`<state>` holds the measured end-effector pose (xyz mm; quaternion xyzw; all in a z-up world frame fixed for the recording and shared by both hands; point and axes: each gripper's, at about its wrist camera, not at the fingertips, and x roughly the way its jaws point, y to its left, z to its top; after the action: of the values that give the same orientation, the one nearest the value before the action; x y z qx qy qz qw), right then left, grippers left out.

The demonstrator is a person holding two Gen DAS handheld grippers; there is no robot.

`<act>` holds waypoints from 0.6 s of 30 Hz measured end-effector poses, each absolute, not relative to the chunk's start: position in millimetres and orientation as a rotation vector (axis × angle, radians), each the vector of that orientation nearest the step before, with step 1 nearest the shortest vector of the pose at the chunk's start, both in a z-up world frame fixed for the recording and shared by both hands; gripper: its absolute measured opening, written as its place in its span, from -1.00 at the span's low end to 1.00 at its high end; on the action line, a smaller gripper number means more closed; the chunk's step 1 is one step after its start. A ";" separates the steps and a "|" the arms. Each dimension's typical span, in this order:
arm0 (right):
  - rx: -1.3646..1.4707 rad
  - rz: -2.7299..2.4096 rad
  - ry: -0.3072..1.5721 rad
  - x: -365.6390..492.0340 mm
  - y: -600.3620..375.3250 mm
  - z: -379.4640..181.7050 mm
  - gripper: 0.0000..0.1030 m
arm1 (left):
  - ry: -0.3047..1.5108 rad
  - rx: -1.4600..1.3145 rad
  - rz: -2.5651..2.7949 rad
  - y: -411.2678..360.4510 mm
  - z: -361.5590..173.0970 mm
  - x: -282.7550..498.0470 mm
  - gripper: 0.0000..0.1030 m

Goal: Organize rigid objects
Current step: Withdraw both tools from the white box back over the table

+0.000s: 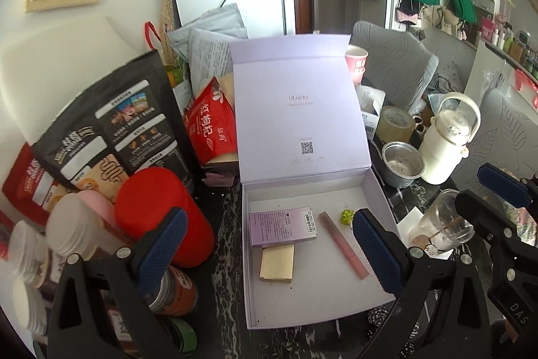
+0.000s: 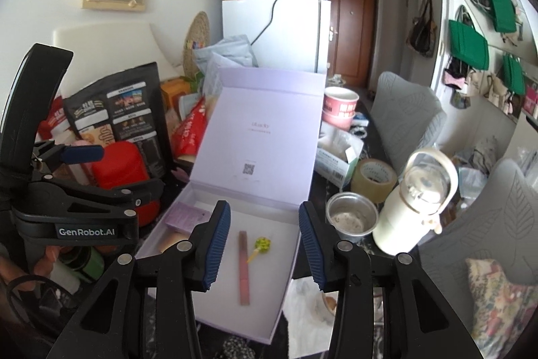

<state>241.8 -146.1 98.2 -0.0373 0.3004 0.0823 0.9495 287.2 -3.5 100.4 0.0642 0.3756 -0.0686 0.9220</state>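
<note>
An open lilac gift box [image 1: 309, 308] lies on the dark table, lid upright. Inside lie a purple carton [image 1: 282, 226], a gold compact [image 1: 277, 263], a pink lip tube [image 1: 343, 244] and a small yellow-green hair clip [image 1: 346, 217]. My left gripper [image 1: 269, 249] is open and empty above the box's front. In the right wrist view the box [image 2: 215, 322] holds the tube [image 2: 243, 268] and clip [image 2: 261, 245]; my right gripper [image 2: 265, 246] is open and empty above them. The left gripper [image 2: 111, 170] shows at the left there.
A red canister [image 1: 161, 214], black snack bag [image 1: 111, 137] and jars crowd the left. A steel cup [image 1: 401, 164], white kettle bottle [image 1: 447, 143], tape roll [image 1: 395, 123] and clear glass [image 1: 447, 224] stand at the right. Grey chairs lie beyond.
</note>
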 end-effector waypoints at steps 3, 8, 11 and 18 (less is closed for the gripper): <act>-0.081 0.168 0.594 229.2 -144.3 104.0 -0.18 | 0.756 0.120 -0.140 0.1 108.8 274.1 0.95; -0.089 0.169 0.568 209.0 -141.1 112.7 -0.14 | 0.723 0.107 -0.141 6.2 121.8 249.1 0.95; -0.093 0.167 0.552 195.5 -139.8 117.6 -0.14 | 0.705 0.102 -0.143 9.5 128.0 234.4 0.95; -0.096 0.168 0.524 165.0 -138.1 125.2 -0.14 | 0.672 0.104 -0.159 11.7 137.9 201.7 0.95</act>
<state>165.0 -138.1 125.2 -0.0475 0.2585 0.0827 0.9613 201.7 11.7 137.9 0.0510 0.3290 -0.0778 0.9397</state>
